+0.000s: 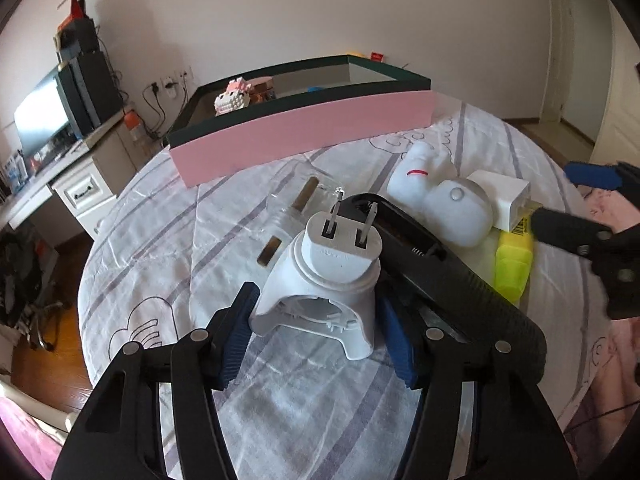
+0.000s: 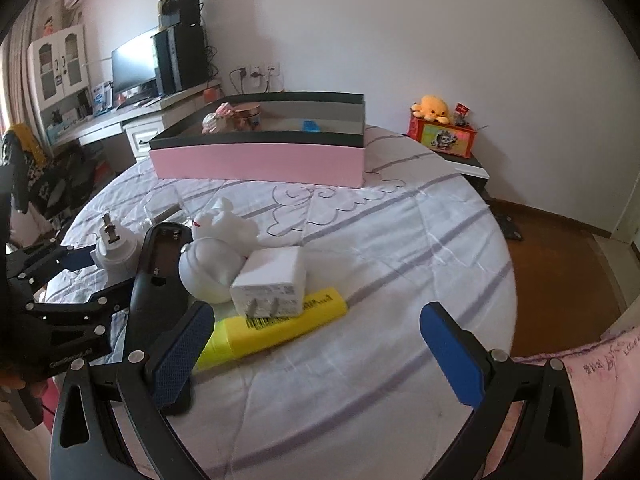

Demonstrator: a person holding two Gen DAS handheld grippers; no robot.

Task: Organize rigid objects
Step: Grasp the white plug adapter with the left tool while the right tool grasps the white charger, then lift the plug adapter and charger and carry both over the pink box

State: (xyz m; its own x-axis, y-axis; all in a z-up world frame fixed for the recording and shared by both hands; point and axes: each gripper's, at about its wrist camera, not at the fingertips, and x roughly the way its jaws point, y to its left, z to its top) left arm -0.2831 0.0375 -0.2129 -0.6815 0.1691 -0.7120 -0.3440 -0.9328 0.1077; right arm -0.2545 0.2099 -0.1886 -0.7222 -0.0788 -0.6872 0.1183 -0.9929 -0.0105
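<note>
Straddling a white plug adapter (image 1: 326, 276), the left gripper (image 1: 316, 336) has its blue pads (image 1: 236, 340) set against the adapter's flared base on both sides, jaws clenched on it. The adapter stands with its two metal prongs pointing up and away. It sits on a round desk (image 1: 300, 408) covered with a white cloth striped in grey. Directly at the adapter's 3 o'clock lies a long black remote (image 1: 460, 280), battery bay open, touching the gripper's right finger.

In the right wrist view, the right gripper (image 2: 320, 356) hangs with its jaws spread wide and nothing between the pads. A yellow highlighter (image 2: 276, 324) lies at 11 o'clock from the gap, close to the left pad. A white charger cube (image 2: 272, 284) rests on top of the highlighter, prongs facing the camera. Behind it at 10 o'clock sits a white rounded toy (image 2: 208, 272), and a second white figure (image 2: 232, 224) with a red mark is just beyond, touching it.

At 12 o'clock across the desk stands a wide pink box (image 2: 260, 160) with a dark green rim, open on top. Inside it at the left end are a small block-built figure (image 2: 216, 120) and a round tin (image 2: 248, 114); a blue item (image 2: 310, 125) lies nearer the middle. A clear plastic piece (image 1: 296, 204) lies flat between the adapter and the box.
</note>
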